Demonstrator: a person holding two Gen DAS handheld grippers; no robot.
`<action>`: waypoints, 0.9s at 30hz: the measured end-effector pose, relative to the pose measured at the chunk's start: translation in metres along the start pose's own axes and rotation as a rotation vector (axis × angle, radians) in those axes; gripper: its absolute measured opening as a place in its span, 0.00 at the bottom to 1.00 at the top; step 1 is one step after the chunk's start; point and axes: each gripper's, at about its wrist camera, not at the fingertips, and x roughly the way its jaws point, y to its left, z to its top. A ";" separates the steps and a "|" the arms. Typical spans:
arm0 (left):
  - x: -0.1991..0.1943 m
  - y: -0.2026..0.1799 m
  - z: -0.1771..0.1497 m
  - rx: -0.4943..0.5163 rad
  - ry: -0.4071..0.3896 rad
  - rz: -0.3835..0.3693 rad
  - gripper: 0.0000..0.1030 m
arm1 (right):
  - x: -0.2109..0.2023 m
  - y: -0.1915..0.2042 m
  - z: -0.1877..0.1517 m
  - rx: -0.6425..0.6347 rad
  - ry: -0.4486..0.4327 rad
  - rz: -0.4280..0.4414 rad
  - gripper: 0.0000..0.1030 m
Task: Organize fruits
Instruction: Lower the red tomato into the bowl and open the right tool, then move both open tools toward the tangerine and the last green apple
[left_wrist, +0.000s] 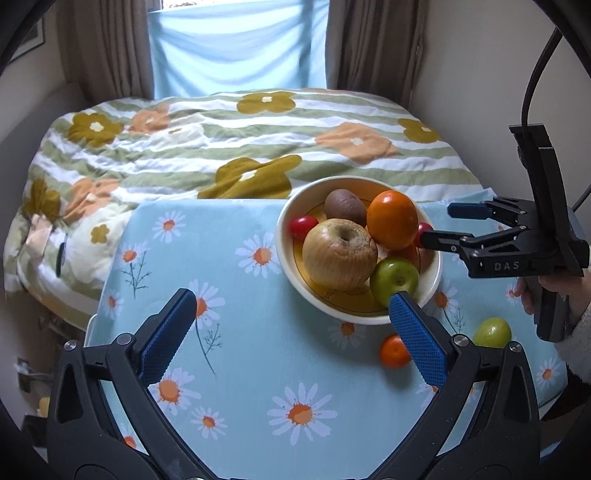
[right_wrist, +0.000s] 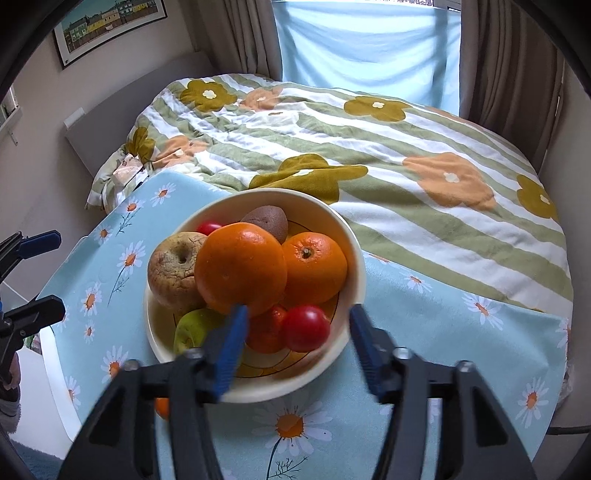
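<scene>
A cream bowl (left_wrist: 291, 266) (right_wrist: 354, 258) stands on the daisy cloth. It holds a wrinkled apple (left_wrist: 338, 253) (right_wrist: 171, 271), a large orange (left_wrist: 391, 219) (right_wrist: 240, 271), a second orange (right_wrist: 314, 267), a kiwi (left_wrist: 343, 205) (right_wrist: 269, 219), a green apple (left_wrist: 393, 280) (right_wrist: 195, 328) and small red tomatoes (left_wrist: 303, 225) (right_wrist: 306, 328). A small orange (left_wrist: 393, 350) and a green fruit (left_wrist: 492, 332) lie on the cloth in front of the bowl. My left gripper (left_wrist: 291, 321) is open and empty, just before the bowl. My right gripper (right_wrist: 297, 343) (left_wrist: 439, 223) is open over the bowl's near rim, around a red tomato without touching it.
The daisy cloth (left_wrist: 240, 350) covers a small table that abuts a bed with a flowered quilt (left_wrist: 221, 147). Curtains and a blue-covered window (left_wrist: 236, 48) are behind the bed. The table edge drops off at left (right_wrist: 48, 362).
</scene>
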 end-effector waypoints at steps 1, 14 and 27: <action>-0.002 0.000 -0.001 -0.004 -0.002 0.001 1.00 | -0.002 0.000 -0.001 0.001 -0.010 0.002 0.92; -0.034 -0.015 -0.001 0.015 -0.046 0.020 1.00 | -0.053 0.008 -0.011 -0.001 -0.078 -0.013 1.00; -0.077 -0.049 -0.016 0.037 -0.084 0.012 1.00 | -0.125 0.015 -0.041 0.061 -0.105 -0.048 1.00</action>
